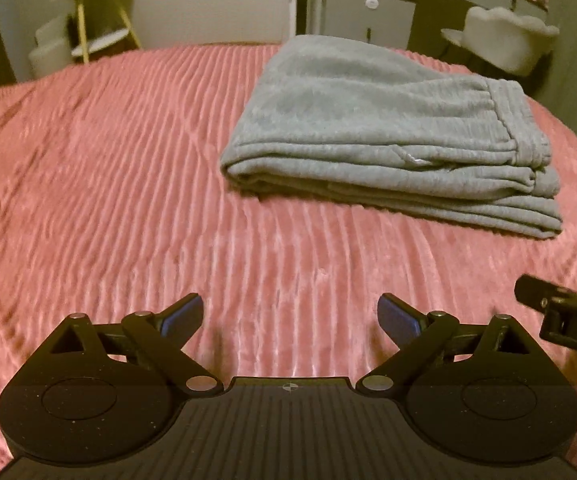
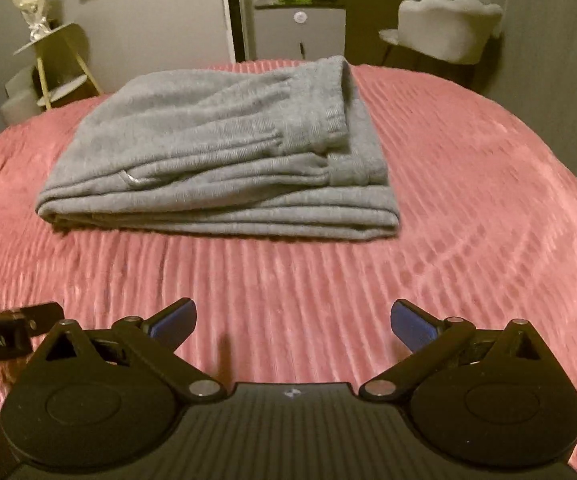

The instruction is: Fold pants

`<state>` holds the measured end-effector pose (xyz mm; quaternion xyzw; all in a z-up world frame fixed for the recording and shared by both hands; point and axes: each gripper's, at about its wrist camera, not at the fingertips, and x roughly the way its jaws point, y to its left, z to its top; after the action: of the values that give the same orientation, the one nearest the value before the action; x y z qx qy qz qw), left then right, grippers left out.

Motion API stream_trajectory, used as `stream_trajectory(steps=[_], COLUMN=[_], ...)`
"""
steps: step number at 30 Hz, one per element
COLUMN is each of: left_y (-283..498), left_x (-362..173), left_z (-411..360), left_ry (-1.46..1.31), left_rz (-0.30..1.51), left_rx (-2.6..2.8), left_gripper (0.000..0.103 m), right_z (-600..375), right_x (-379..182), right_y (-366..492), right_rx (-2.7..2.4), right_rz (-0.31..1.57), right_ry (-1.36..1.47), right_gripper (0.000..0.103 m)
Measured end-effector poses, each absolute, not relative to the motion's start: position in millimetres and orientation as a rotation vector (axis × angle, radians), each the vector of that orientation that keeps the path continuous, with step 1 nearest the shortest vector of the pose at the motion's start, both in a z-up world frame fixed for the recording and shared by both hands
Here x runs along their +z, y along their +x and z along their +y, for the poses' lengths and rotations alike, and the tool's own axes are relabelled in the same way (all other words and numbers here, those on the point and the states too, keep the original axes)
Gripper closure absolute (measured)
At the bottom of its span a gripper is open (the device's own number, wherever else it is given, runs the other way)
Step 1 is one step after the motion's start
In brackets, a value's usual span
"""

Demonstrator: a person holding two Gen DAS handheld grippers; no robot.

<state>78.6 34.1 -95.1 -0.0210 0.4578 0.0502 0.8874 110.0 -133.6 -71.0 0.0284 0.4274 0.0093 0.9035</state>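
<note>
Bed [image 1: 108, 168]: pink ribbed cover, filling both views; carries the pants and nothing else visible on it.

Pants [image 1: 372, 128]: grey, lying on the bed as a flat stack of several layers, edges roughly aligned. Ribbed band at the right end of the stack, rounded fold at the left end, layered edges facing the tools. Long axis running left to right across both views. Judged folded, or nearly so; any remaining work looks limited to squaring or pressing the stack.

Position relative to tools: pants ahead of both, well apart, with bare cover between. In the left wrist view, stack ahead and to the right. In the right wrist view, stack [image 2: 216, 160] ahead and slightly left, closer to centre. Right tool therefore judged better lined up with the stack; distance about equal for both, neither clearly nearer.

Left tool [image 1: 290, 316]: jaws spread wide, nothing between them, touching nothing; held above the cover.

Right tool [image 2: 292, 320]: jaws likewise wide, empty, clear of the fabric. Also seen at the right edge of the left wrist view [image 1: 568, 316], just beside the left tool.

Slight motion blur on the cover in both views.
</note>
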Motion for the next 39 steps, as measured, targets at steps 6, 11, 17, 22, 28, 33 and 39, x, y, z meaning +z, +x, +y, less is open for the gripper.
stream_trajectory(steps=[6,11,17,22,28,33,39], left_y=[90,99,106,108,109,107,106], left_x=[-105,-111,-114,-116,-117,-117,-117], left_z=[27,19,14,12,10,9,7], left_ry=[-0.033,-0.018,-0.013,-0.010,0.010,0.010,0.026], left_rz=[0.975,0.998,0.980,0.971,0.973,0.965,0.964], left_rx=[0.109,0.073,0.059,0.052,0.060,0.060,0.057], left_gripper=[0.006,0.006,0.006,0.006,0.006,0.006,0.006], right_z=[-142,-147,-147,-145,-143,-141,-141], right_x=[-76,-85,-91,-91,-91,-90,-90], right_y=[114,119,125,123,123,121,120], right_rx=[0.007,0.000,0.000,0.014,0.034,0.050,0.048], right_rz=[0.864,0.881,0.893,0.869,0.877,0.866,0.870], right_ry=[0.072,0.075,0.072,0.058,0.054,0.048,0.047], right_gripper=[0.000,0.000,0.000,0.000,0.000,0.000,0.000])
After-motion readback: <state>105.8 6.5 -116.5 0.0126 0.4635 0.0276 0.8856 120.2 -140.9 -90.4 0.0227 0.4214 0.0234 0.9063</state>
